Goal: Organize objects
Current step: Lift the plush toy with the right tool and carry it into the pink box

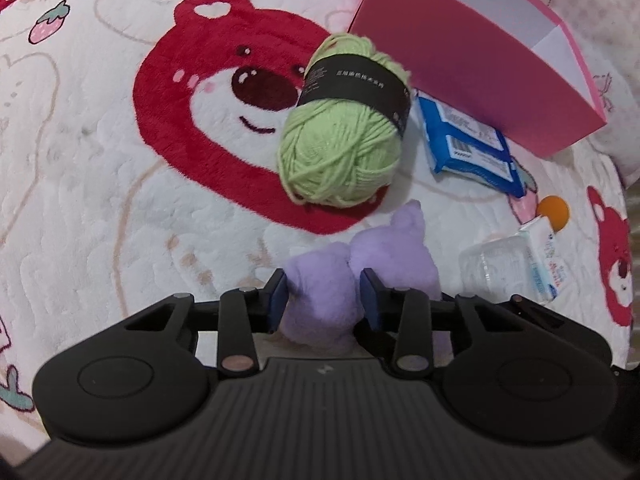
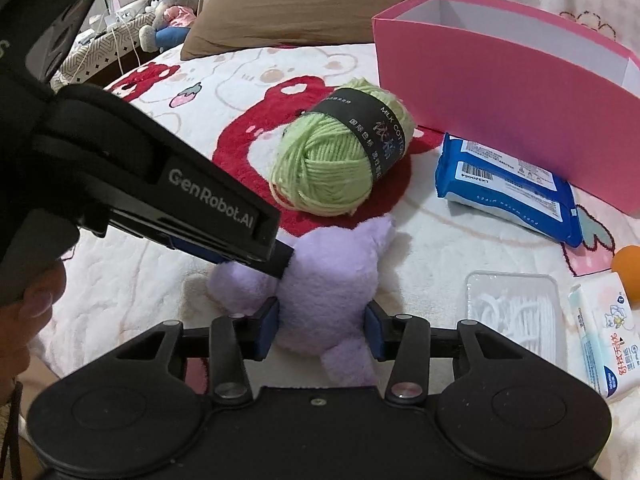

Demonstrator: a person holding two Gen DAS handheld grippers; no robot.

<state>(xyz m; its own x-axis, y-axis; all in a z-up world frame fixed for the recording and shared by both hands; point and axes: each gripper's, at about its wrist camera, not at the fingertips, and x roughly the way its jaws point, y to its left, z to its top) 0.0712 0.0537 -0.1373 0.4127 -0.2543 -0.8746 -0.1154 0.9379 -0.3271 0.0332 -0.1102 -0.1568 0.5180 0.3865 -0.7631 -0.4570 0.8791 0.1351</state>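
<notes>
Left wrist view: left gripper [image 1: 324, 296] had both blue pads pressed into one limb of the purple plush toy [image 1: 384, 248], narrow and holding it.
Right wrist view: right gripper [image 2: 322, 328] straddled the toy's body [image 2: 328, 288], pads touching the fur on each side; it looked closed on it, with little squeeze.
Why two grips: likely because the toy was floppy and one pinch would let it dangle.
Plush toy: lilac, short-piled, soft, lumpy; lay on the bear-print blanket [image 2: 132, 280], just in front of the yarn.
Yarn ball [image 2: 340, 152]: pale green, wound strands, dark paper band, one loose end.
Pink box [image 2: 500, 92]: stiff card, open top, white inside; well behind the toy, probable destination.
Wipes pack [image 2: 508, 192]: blue glossy film, flat, leaning at the box foot.
Clear tray [image 2: 512, 304]: rigid plastic, beside a small tissue pack [image 2: 604, 340].
Orange ball [image 2: 628, 272]: smooth, at the right edge.
</notes>
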